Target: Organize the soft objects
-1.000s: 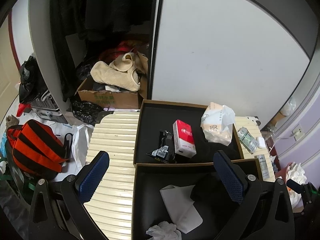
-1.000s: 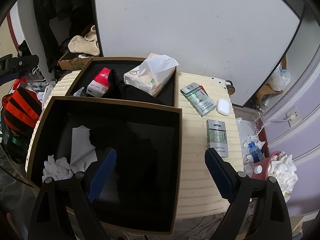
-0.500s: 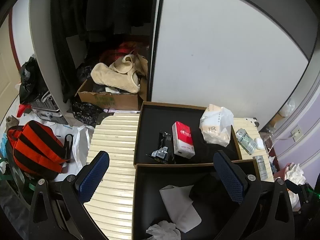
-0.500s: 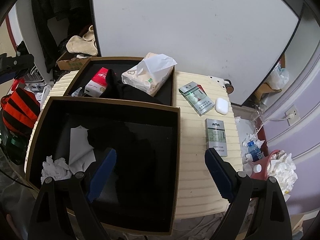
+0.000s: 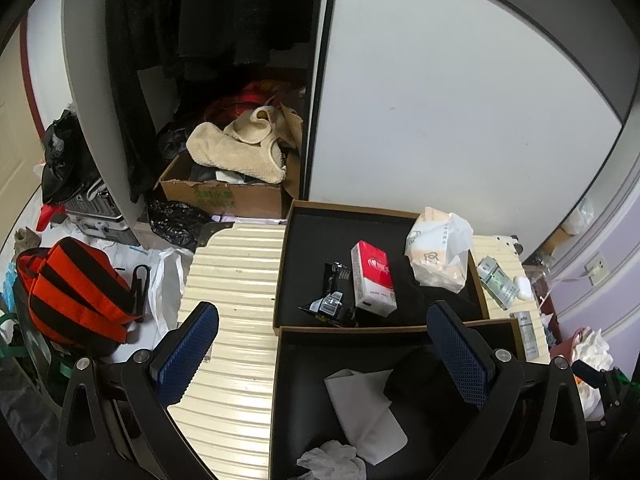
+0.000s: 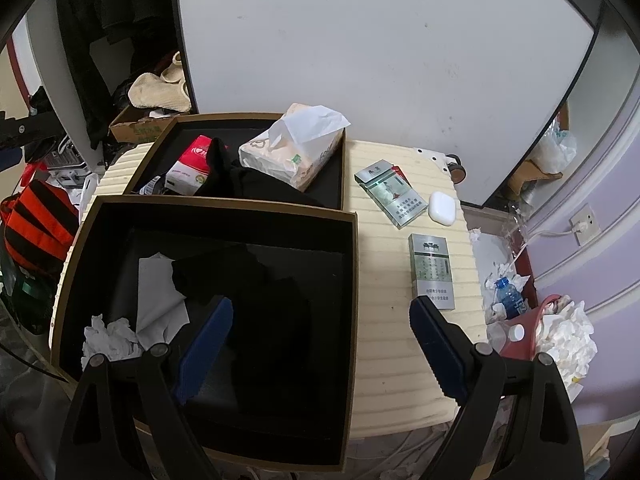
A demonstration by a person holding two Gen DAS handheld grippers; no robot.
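I see both grippers, left (image 5: 322, 344) and right (image 6: 320, 344), spread wide, gripping nothing. Black cloth (image 6: 256, 280) lies in near box (image 6: 354, 280) beside crumpled tissue (image 6: 108, 338). Cigarette packs (image 6: 432, 268) clutter the table (image 6: 392, 340).

On the ribbed cream tabletop (image 6: 400, 360) sit two black square trays edge to edge: the near tray (image 6: 352, 280) holds a flat white paper sheet (image 6: 154, 292), a crumpled white tissue wad (image 6: 108, 338) at its seven o'clock corner, and a black cloth (image 6: 248, 280) partly on the sheet. The far tray (image 6: 342, 168), at twelve o'clock from the near one, holds a soft tissue pack (image 6: 288, 156) at two o'clock, with a red-and-white carton (image 6: 190, 164) to its nine o'clock side. At three o'clock of the trays lie two flat silver-green packs (image 6: 390, 192) (image 6: 432, 272) and a white oval earbud case (image 6: 442, 208).
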